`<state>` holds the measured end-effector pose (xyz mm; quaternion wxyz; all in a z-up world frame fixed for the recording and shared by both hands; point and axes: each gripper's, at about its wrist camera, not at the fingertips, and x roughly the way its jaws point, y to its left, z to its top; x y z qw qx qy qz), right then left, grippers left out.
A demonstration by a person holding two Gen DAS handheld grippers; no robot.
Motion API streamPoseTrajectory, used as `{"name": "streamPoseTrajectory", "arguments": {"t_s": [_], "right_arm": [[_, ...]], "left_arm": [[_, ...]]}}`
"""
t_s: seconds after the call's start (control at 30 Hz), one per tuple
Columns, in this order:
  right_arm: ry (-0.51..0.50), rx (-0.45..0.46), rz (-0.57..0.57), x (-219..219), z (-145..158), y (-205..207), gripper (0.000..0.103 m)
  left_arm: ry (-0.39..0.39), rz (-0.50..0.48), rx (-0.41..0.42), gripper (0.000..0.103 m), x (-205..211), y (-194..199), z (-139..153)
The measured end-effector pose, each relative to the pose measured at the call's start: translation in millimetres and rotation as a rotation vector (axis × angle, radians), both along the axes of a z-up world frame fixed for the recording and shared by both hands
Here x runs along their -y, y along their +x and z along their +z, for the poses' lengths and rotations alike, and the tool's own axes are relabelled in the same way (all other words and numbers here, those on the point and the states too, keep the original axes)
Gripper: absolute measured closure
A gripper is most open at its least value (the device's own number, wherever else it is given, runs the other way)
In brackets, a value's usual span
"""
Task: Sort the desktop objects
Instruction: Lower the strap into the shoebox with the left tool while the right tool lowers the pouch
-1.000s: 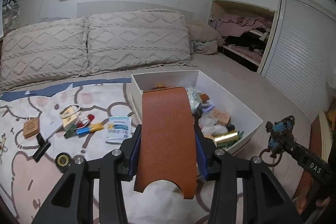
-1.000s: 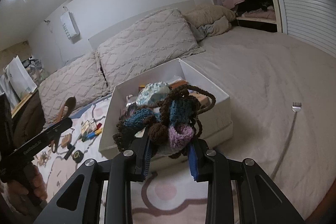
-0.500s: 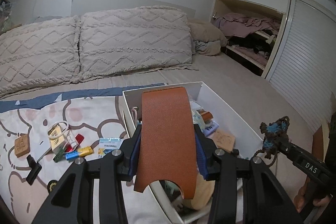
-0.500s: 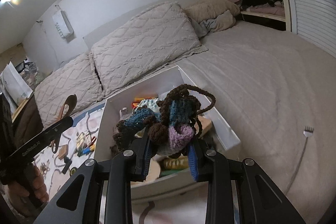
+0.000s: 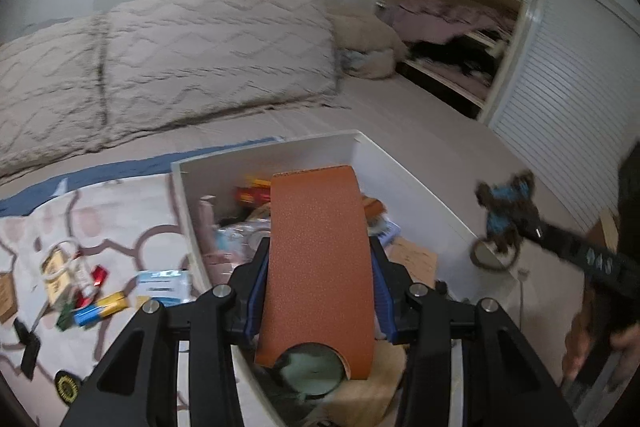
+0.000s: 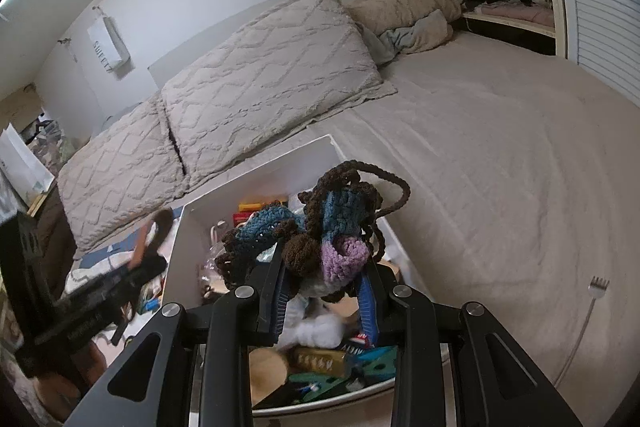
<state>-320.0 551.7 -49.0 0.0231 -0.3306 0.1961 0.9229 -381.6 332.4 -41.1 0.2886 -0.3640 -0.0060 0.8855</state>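
My left gripper (image 5: 318, 291) is shut on a flat orange-brown leather case (image 5: 318, 259) that stands up between its pads, held over the white box (image 5: 280, 151) on the bed. My right gripper (image 6: 322, 287) is shut on a crocheted yarn pouch (image 6: 320, 227) in blue, brown and purple, hanging above the same white box (image 6: 256, 179). The box holds several small items. In the left wrist view the right gripper (image 5: 524, 223) with the yarn pouch (image 5: 506, 211) shows at the right, over the box's right wall.
Loose small items lie on the patterned blanket left of the box: a blue packet (image 5: 164, 281), batteries (image 5: 98, 309), a keyring tag (image 5: 56, 267). Two large knit pillows (image 6: 256, 87) line the headboard. A white cable (image 6: 584, 319) lies on the bare bed at right.
Both grippers moved forward over the white box, each keeping its hold; the box now sits directly beneath them and the loose items have slid to the left of the left wrist view.
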Motion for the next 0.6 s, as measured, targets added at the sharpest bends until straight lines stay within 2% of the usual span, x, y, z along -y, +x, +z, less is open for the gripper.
{"name": "streamPoseTrajectory", "arguments": {"t_s": [0.13,0.23,0.43,0.6], "right_arm": [[-0.017,0.004,-0.022,-9,0,-3,0.072],[-0.023,0.006,-0.041,-13,0,-2,0.072],[-0.047,0.019,-0.076,-18,1,-1,0.072],[-0.069,0.028,-0.077,-15,-2,-6,0.072]], "left_arm": [[0.02,-0.123,0.027,0.059,-17,4,-11],[0.043,-0.255,0.055,0.059,-29,9,-20],[-0.035,-0.467,0.067,0.059,-43,17,-30],[-0.056,-0.599,0.117,0.059,-46,18,-32]]}}
